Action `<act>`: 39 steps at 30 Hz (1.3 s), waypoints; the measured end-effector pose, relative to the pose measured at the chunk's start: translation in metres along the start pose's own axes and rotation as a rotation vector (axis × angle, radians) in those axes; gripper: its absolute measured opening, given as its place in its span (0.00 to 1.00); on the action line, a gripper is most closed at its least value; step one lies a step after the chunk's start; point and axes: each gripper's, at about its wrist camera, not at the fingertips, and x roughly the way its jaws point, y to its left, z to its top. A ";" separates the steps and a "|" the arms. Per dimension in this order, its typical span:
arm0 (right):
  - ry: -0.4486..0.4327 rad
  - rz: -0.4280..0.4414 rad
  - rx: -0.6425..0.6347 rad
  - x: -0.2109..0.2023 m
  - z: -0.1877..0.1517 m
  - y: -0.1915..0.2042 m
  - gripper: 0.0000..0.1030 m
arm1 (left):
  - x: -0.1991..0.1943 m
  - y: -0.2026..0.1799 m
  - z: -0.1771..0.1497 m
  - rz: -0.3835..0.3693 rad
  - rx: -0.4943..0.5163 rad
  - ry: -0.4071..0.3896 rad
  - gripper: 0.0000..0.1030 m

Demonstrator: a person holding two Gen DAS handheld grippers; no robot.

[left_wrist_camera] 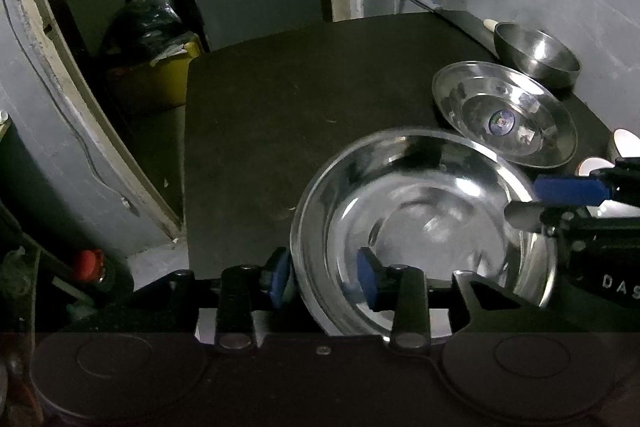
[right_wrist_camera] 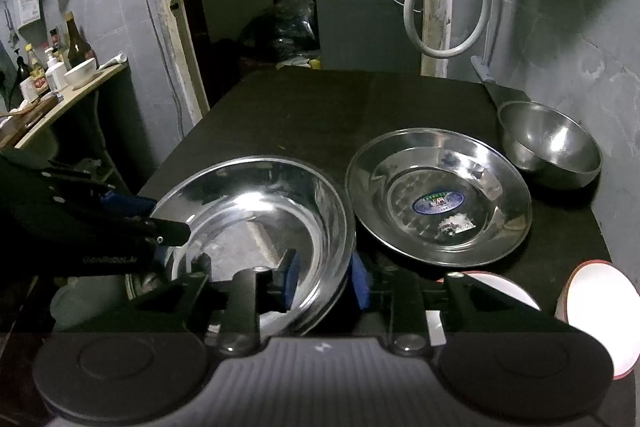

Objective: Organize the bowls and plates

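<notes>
On the dark desk (right_wrist_camera: 280, 115), the big steel plate (right_wrist_camera: 256, 219) sat between both grippers, left gripper (left_wrist_camera: 326, 277) and right gripper (right_wrist_camera: 326, 281) loosely straddling opposite rims, not clamped. Looked light, stiff, slippery; grab the rim.

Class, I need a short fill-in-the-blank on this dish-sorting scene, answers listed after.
1. Both grippers straddle the rim of the same large steel ____.
2. The plate beside it carries an oval ____ in its centre.
3. The steel bowl sits nearest the ____.
4. The table top is ____ in colour.

Missing words: plate; sticker; wall; black
</notes>
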 end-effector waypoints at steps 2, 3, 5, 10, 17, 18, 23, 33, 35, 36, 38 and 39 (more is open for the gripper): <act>-0.008 0.005 0.007 -0.002 0.000 -0.001 0.37 | -0.002 -0.001 0.001 0.011 0.001 -0.009 0.62; -0.013 0.004 0.011 -0.003 0.000 -0.001 0.38 | -0.005 -0.001 0.001 0.017 0.002 -0.021 0.67; -0.022 0.004 0.020 -0.005 0.000 -0.002 0.46 | -0.010 -0.002 0.003 0.038 0.007 -0.051 0.81; -0.062 0.004 0.060 -0.022 0.000 -0.008 0.62 | -0.017 -0.007 0.014 0.059 0.009 -0.094 0.93; -0.110 -0.036 0.163 -0.056 -0.011 -0.032 0.94 | -0.016 -0.017 0.031 0.034 -0.021 -0.147 0.99; -0.112 -0.041 0.182 -0.060 -0.014 -0.037 0.95 | -0.015 -0.020 0.034 0.028 -0.027 -0.155 0.99; -0.110 -0.066 0.250 -0.067 -0.026 -0.063 1.00 | -0.005 -0.036 0.050 0.005 -0.036 -0.162 0.99; -0.120 -0.134 0.198 -0.040 -0.004 -0.090 1.00 | 0.035 -0.054 0.096 -0.078 -0.074 -0.122 0.99; -0.100 -0.159 0.167 -0.029 0.002 -0.094 1.00 | 0.046 -0.059 0.105 -0.087 -0.070 -0.102 0.99; -0.086 -0.169 0.155 -0.022 0.005 -0.096 1.00 | 0.052 -0.062 0.109 -0.090 -0.062 -0.093 0.99; -0.076 -0.181 0.135 -0.009 0.011 -0.099 1.00 | 0.064 -0.070 0.116 -0.103 -0.037 -0.067 0.99; -0.067 -0.183 0.127 -0.003 0.014 -0.101 0.99 | 0.068 -0.073 0.118 -0.111 -0.028 -0.053 0.99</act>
